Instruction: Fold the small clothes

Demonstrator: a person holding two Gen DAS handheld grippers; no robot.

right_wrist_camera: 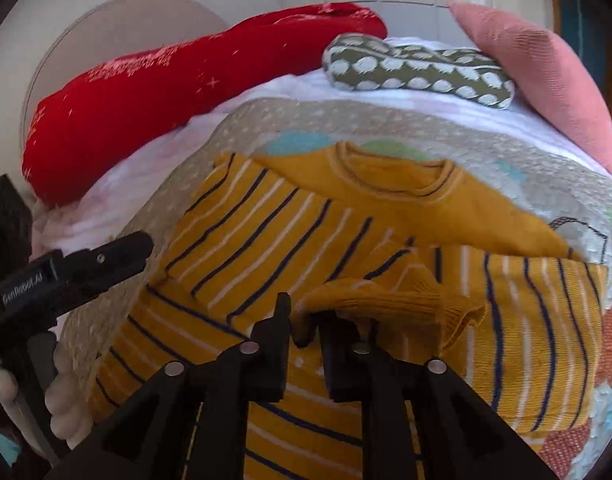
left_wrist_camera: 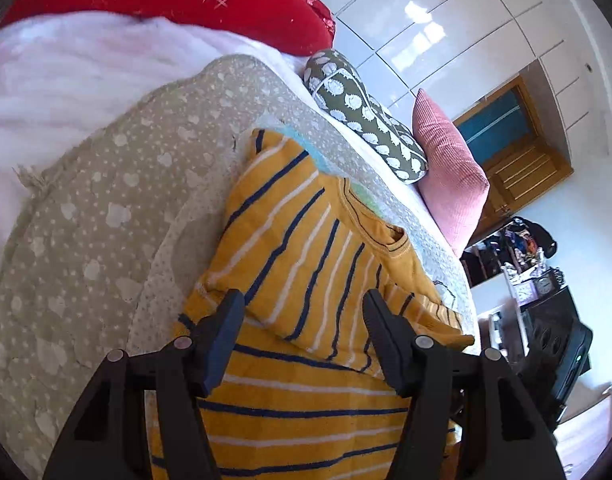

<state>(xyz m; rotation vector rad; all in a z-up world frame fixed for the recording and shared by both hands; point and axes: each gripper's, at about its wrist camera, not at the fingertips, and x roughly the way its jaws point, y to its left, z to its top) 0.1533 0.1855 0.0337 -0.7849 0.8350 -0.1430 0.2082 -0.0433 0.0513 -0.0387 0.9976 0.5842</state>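
A mustard-yellow sweater (left_wrist_camera: 302,240) with navy and white stripes lies on the bed, its left sleeve folded across the chest. My left gripper (left_wrist_camera: 304,300) hangs open just above the sweater's lower left part, nothing between its fingers. From the right wrist view the sweater (right_wrist_camera: 266,240) fills the middle, collar at the far side. My right gripper (right_wrist_camera: 304,312) is open over the middle of the sweater. The right sleeve's ribbed cuff (right_wrist_camera: 385,300) lies bunched between and over its fingertips, folded inward. The left gripper (right_wrist_camera: 106,256) also shows at the left edge, held by a hand (right_wrist_camera: 66,400).
The sweater rests on a beige dotted blanket (left_wrist_camera: 106,200) over a patterned quilt (right_wrist_camera: 585,360). At the bed's head lie a red pillow (right_wrist_camera: 166,92), an olive spotted bolster (right_wrist_camera: 417,68) and a pink cushion (right_wrist_camera: 545,80). Beyond the bed edge stand a dark cabinet (left_wrist_camera: 553,332) and a wooden door (left_wrist_camera: 513,148).
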